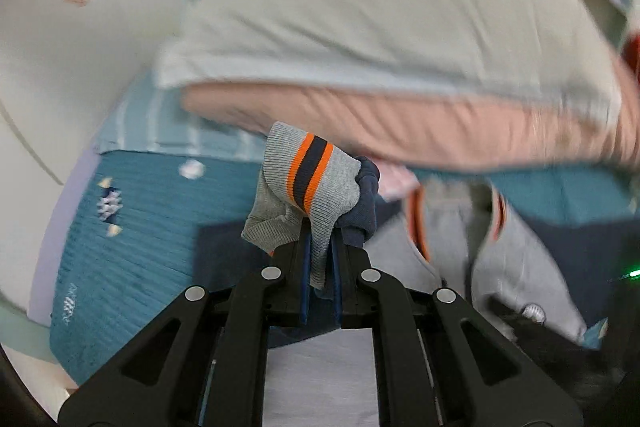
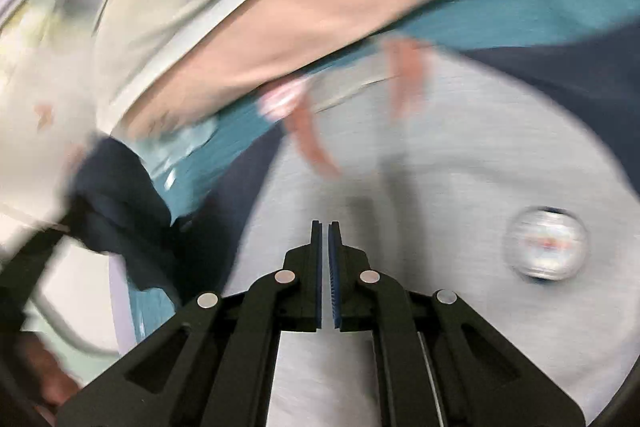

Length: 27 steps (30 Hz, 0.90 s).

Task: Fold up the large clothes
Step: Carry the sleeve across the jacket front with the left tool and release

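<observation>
The left gripper (image 1: pixel 320 239) was clamped on the grey ribbed cuff (image 1: pixel 310 179) of a sweatshirt, the one with an orange and navy stripe, and held it bunched up above the teal blanket (image 1: pixel 160 227). The rest of the grey and navy sweatshirt (image 2: pixel 460 187) lay spread on that blanket below a pink and pale green pillow (image 1: pixel 380 39). The right gripper (image 2: pixel 325 227) hung over the grey front, its jaws almost together with nothing between them.
</observation>
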Motion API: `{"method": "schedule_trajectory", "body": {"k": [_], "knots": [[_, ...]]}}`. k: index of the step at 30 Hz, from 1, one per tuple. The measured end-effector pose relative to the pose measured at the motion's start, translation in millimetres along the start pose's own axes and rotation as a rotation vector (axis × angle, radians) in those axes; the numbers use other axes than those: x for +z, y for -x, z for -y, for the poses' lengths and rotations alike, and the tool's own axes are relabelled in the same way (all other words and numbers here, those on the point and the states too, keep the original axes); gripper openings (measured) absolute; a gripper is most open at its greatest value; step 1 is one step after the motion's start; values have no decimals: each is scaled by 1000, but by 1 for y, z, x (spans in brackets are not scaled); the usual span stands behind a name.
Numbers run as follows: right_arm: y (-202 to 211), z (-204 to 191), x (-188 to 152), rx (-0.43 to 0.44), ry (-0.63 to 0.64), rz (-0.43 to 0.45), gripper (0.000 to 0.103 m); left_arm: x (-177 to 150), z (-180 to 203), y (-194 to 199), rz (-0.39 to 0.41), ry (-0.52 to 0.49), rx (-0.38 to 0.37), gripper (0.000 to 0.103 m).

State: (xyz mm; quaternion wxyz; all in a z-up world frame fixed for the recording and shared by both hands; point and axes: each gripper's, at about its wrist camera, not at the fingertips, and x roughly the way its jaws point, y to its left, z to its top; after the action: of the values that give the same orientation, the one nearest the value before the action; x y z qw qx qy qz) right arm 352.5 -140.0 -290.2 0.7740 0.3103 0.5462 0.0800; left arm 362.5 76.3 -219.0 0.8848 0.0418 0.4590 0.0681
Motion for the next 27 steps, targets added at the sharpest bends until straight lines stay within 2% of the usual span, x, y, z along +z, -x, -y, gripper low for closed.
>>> {"method": "schedule_trajectory", "body": {"k": [5,8,11,15,21,24,26,27], "knots": [[45,62,-4,-100,-75,54,5,-36,76,-47,-52,-163,2,9],[56,84,-6,-141,-84,59,5,-58,96,-72,-107,-192,-3,9],[54,94,-10,-131,-109,54,5,-79,115,-84,-89,-242,45,9],[54,100,-19,-129,-106,29,5,-87,135,-84,-55,-302,73,9],[56,98,-25,-106,-98,33,5,-87,137,-65,-64,-281,8,9],[58,98,-25,-105,-100,49,5,-90,146,-56,-69,-305,-17,9],[61,101,-25,-99,-117,61,5,-96,158,-54,-62,-360,-24,10],[63,103,-25,-103,-127,65,6,-101,167,-56,-71,-432,-20,16]]}}
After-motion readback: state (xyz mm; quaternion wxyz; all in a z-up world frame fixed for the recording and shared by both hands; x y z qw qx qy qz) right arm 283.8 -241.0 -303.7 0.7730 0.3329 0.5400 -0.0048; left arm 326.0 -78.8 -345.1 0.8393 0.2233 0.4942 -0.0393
